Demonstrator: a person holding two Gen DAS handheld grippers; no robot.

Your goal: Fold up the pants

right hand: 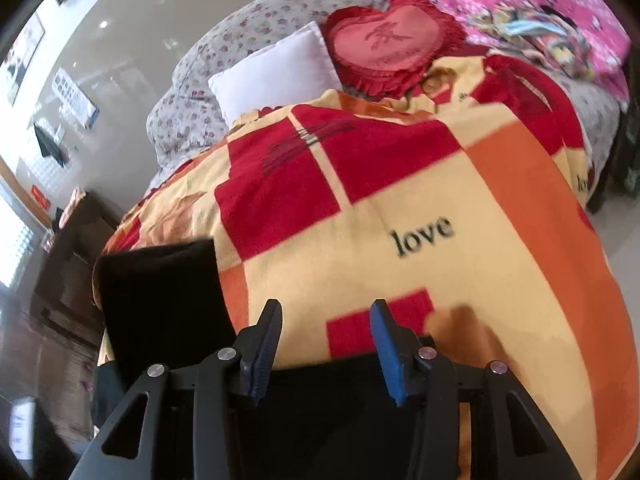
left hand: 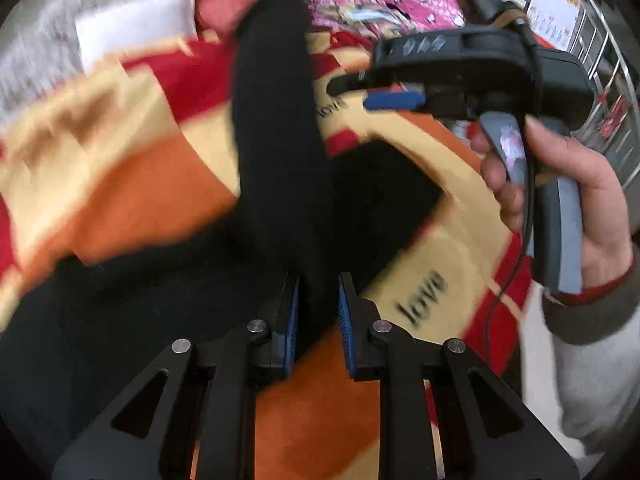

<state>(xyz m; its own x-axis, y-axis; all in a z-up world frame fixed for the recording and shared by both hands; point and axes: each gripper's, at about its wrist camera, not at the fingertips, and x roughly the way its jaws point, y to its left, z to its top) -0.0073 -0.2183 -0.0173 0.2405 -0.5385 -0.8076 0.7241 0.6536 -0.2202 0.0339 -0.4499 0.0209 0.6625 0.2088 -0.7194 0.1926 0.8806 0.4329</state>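
Patchwork blanket across a bed, black pants spread over it, one leg running toward twelve o'clock. Left gripper nearly closed on that leg's fabric. Right gripper half open, empty, waistband edge just below at six o'clock.

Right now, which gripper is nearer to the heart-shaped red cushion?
Neither is close; I cannot tell which is nearer. The left gripper is closed on the black pants. The right gripper hangs open over the blanket, far from the cushion.
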